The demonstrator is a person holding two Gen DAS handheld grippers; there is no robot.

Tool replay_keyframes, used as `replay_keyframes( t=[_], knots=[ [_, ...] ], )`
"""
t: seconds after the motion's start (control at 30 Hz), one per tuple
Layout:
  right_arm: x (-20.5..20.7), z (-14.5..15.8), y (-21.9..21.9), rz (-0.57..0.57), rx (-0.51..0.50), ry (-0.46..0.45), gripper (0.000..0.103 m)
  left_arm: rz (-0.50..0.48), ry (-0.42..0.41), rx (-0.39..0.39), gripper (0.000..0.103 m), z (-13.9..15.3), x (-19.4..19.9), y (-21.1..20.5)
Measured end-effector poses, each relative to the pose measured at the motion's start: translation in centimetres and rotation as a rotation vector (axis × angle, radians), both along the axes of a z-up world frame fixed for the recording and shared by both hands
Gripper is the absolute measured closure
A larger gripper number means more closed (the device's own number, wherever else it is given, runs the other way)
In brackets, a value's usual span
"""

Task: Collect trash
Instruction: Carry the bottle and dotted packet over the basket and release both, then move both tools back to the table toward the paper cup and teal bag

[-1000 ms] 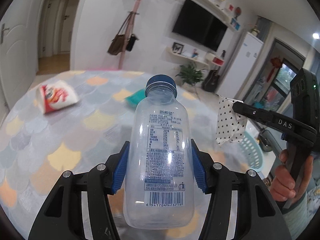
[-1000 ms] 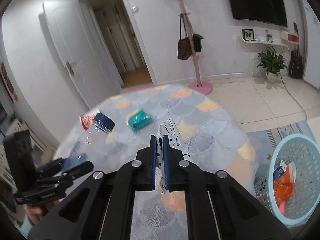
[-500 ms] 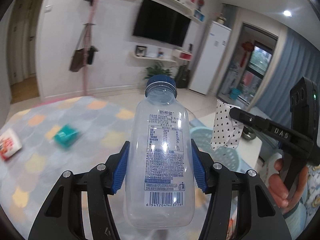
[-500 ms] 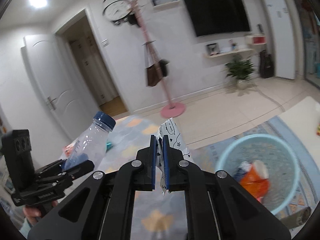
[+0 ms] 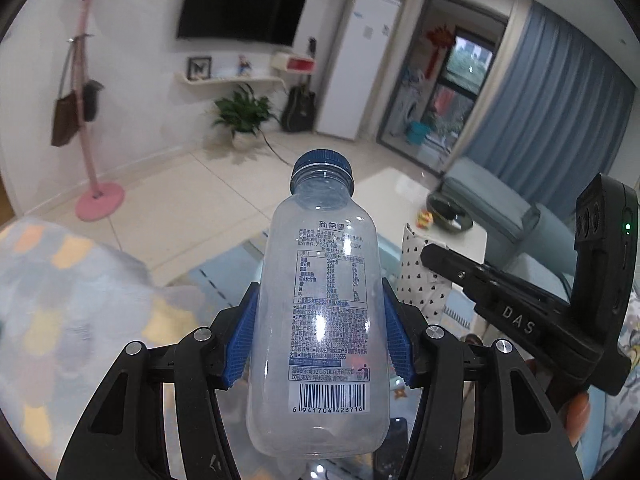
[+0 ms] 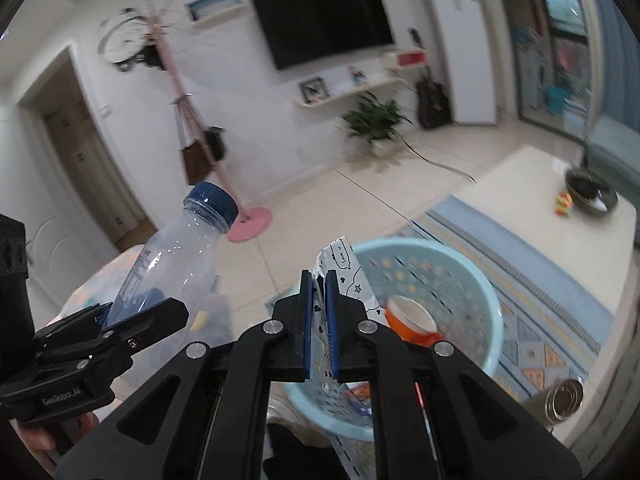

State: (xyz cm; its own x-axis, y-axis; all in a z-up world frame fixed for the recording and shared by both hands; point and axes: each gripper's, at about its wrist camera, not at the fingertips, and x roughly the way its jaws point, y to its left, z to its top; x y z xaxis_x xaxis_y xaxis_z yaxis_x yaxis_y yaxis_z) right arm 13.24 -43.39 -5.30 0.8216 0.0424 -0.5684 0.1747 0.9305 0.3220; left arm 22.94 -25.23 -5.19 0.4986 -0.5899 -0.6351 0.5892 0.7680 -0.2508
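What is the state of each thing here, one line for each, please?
Plastic bottle: empty, cap on, held upright.
Left gripper: shut on the bottle.
Patterned wrapper: crumpled, pinched between the pads.
Right gripper: shut on the wrapper.
Blue basket: upright, trash already inside.
TV: off.

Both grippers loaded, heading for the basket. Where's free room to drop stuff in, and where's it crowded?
The blue basket has bare mesh along its far and right wall, beyond the orange-and-white item. The near side is crowded: more trash lies below that item, and the right gripper with its paper wrapper hangs over it. The bottle is off to the left.
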Motion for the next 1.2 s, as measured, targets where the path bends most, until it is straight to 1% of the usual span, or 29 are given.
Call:
replay_keyframes(
  t=[0.07,0.13,0.23,0.27,0.33,0.4,0.43,0.47,0.5,0.57,0.7,0.73,0.9,0.97,1.03,1.1,1.2],
  knots=[
    [0.4,-1.3,-1.2,-0.023,0.033,0.015,0.098,-0.028,0.028,0.023,0.048,-1.0,0.6,-1.4],
    [0.7,-2.3,-2.3,-0.052,0.050,0.035,0.098,-0.053,0.032,0.034,0.048,-1.8,1.0,-2.3],
    [1.2,-3.5,-3.4,-0.077,0.081,0.064,0.097,-0.045,0.063,0.045,0.048,-3.0,2.2,-3.1],
    [1.3,-4.0,-3.7,-0.084,0.092,0.073,0.096,-0.044,0.065,0.045,0.044,-3.2,2.5,-3.1],
    [1.8,-4.6,-4.0,-0.092,0.107,0.092,0.088,-0.043,0.071,0.050,0.036,-3.4,2.8,-3.3],
    [1.7,-5.1,-4.2,-0.096,0.112,0.100,0.075,-0.041,0.072,0.044,0.035,-3.3,2.7,-3.3],
    [1.6,-5.2,-4.2,-0.102,0.107,0.100,0.070,-0.041,0.073,0.039,0.035,-3.2,2.6,-3.1],
    [1.5,-5.3,-4.2,-0.105,0.107,0.098,0.058,-0.037,0.072,0.036,0.034,-3.1,2.5,-2.9],
    [1.3,-5.2,-4.1,-0.105,0.114,0.089,0.050,-0.033,0.070,0.032,0.034,-2.9,2.3,-2.6],
    [0.9,-5.1,-3.9,-0.104,0.115,0.077,0.050,-0.024,0.066,0.014,0.031,-2.5,1.8,-1.6],
    [0.1,-4.3,-3.1,-0.081,0.101,0.062,0.050,0.000,0.045,-0.012,0.030,-1.4,0.7,0.6],
    [-0.1,-3.9,-2.7,-0.075,0.092,0.054,0.050,0.006,0.041,-0.018,0.028,-1.1,0.5,1.0],
    [-0.9,-1.2,0.8,-0.018,0.027,0.007,0.043,0.070,-0.010,-0.058,0.022,1.1,-1.7,4.4],
    [-1.2,-0.1,2.5,0.016,0.008,-0.013,0.043,0.117,-0.046,-0.062,0.018,2.1,-2.7,6.4],
    [-1.2,0.8,4.2,0.047,-0.004,-0.031,0.041,0.165,-0.080,-0.060,0.018,3.0,-3.6,8.5],
    [-1.2,1.6,6.2,0.080,-0.012,-0.047,0.037,0.208,-0.102,-0.062,0.018,3.9,-4.3,10.5],
    [-0.9,2.5,9.5,0.145,-0.018,-0.061,0.037,0.279,-0.119,-0.081,0.018,4.9,-5.2,14.5]
  ],
)
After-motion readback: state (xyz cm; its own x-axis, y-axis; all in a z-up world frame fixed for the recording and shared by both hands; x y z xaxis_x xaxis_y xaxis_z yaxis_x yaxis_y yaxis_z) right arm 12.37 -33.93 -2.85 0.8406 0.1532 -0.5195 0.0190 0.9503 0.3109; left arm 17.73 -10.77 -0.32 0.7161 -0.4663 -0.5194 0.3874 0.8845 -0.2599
